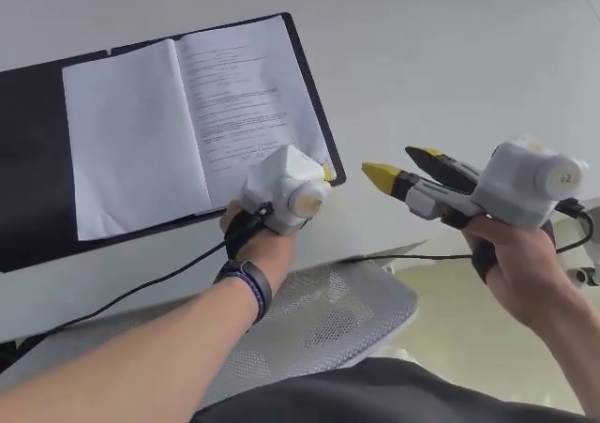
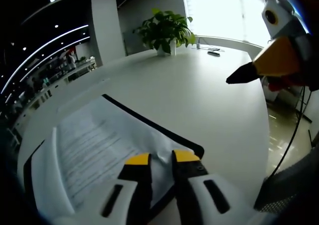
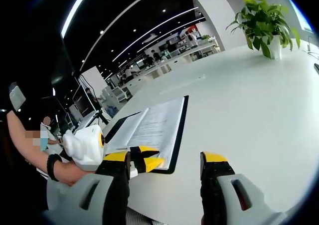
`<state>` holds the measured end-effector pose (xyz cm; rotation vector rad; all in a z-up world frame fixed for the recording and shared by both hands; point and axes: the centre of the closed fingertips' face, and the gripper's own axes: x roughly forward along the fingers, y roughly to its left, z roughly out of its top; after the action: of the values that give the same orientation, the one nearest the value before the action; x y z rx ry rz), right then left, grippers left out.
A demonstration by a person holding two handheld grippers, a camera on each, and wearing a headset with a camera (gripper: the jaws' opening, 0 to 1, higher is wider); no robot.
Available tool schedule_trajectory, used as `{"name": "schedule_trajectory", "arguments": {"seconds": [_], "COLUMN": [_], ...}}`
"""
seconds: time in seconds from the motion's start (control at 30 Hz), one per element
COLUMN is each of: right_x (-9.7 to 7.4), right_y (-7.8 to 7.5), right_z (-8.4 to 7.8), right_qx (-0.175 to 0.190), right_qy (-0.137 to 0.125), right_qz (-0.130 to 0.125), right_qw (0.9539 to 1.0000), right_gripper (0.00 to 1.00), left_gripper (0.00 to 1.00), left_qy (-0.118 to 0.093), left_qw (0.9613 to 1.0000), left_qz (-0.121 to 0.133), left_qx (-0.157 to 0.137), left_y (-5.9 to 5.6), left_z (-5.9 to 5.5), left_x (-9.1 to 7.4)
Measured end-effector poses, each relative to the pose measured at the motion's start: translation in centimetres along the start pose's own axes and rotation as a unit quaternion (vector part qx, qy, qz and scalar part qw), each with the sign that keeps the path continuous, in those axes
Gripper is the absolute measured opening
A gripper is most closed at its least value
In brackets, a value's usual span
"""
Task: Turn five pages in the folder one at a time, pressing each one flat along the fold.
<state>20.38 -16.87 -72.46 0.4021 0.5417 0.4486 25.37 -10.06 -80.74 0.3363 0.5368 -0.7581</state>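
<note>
The white table (image 1: 422, 48) has a smooth, matte, level top. The folder (image 1: 28, 160) lies open on its left part, at the near edge; its cover is black, rigid and flat. A blank sheet (image 1: 131, 142) lies left of the fold and a printed page (image 1: 244, 95) right of it. Both are thin white paper, judged light, limp and easily creased or torn, so each leaf is best taken singly at a free outer corner. The left gripper (image 2: 161, 158) is at the near right corner (image 2: 160, 152) of the printed page, jaws drawn close and pinching the paper, which puckers between the yellow tips. The right gripper (image 1: 394, 161) hangs well right of the folder, jaws spread and empty.
</note>
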Motion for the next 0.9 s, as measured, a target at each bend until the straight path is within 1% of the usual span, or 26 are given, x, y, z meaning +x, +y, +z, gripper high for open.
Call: {"name": "schedule_trajectory", "arguments": {"seconds": [0.2,0.27,0.3,0.37,0.4,0.47,0.53,0.6,0.67,0.7,0.73,0.77,0.8,0.83,0.87,0.9], "right_x": [0.0,0.0,0.0,0.1,0.2,0.3,0.5,0.9,1.5,2.0,2.4,2.7,3.4,4.0,4.6,5.5], "right_y": [0.0,0.0,0.0,0.1,0.1,0.1,0.3,0.4,0.3,0.3,0.4,0.4,0.4,0.5,0.6,0.7], "right_z": [0.0,0.0,0.0,0.1,0.0,0.1,0.4,0.5,0.5,0.5,0.6,0.7,1.0,1.2,1.2,1.4], "right_qx": [0.002,0.001,0.001,0.0,-0.001,-0.004,-0.007,-0.014,-0.021,-0.024,-0.024,-0.024,-0.025,-0.026,-0.027,-0.029], "right_qy": [-0.001,0.001,0.001,0.002,0.003,0.005,0.006,0.009,0.017,0.02,0.022,0.023,0.024,0.025,0.027,0.032], "right_qz": [-0.001,0.0,0.001,0.003,0.003,0.004,0.007,0.013,0.017,0.021,0.023,0.026,0.032,0.036,0.041,0.047], "right_qw": [1.0,1.0,1.0,1.0,1.0,1.0,0.9999,0.9998,0.9995,0.9993,0.9992,0.9991,0.9989,0.9987,0.9984,0.998], "right_gripper": [0.55,0.55,0.55,0.55,0.55,0.55,0.54,0.54,0.53,0.53,0.52,0.51,0.51,0.5,0.5,0.5], "left_gripper": [0.07,0.02,0.02,0.02,0.02,0.01,0.01,0.01,0.0,0.0,0.0,0.0,0.0,0.0,0.0,0.0], "left_qy": [0.002,0.004,0.005,0.006,0.005,0.007,0.009,0.009,0.006,0.002,-0.006,0.003,-0.009,-0.01,-0.007,-0.007], "left_qw": [1.0,0.9998,0.9999,0.9993,0.9995,0.9991,0.9992,0.9989,0.9993,0.9997,0.9999,0.9999,0.9999,0.9997,0.9981,0.9985], "left_qz": [0.004,0.014,0.007,0.005,0.005,0.005,0.002,-0.002,-0.006,-0.007,-0.007,0.001,-0.01,-0.012,-0.019,-0.021], "left_qx": [0.002,0.011,0.008,0.036,0.031,0.041,0.039,0.045,0.035,0.023,-0.006,-0.01,-0.01,0.019,0.058,0.05], "left_y": [0.3,0.9,0.6,0.6,0.6,0.6,0.7,0.7,0.8,0.8,1.0,1.6,1.2,0.8,0.6,0.6], "left_z": [-0.1,-0.1,-0.2,0.0,-0.1,0.0,0.0,0.1,0.0,0.1,0.1,-0.4,-0.1,0.0,0.0,0.0], "left_x": [0.0,0.0,0.0,0.1,0.1,0.0,0.1,0.1,0.1,0.1,0.1,-0.1,0.0,0.0,0.1,0.2]}}
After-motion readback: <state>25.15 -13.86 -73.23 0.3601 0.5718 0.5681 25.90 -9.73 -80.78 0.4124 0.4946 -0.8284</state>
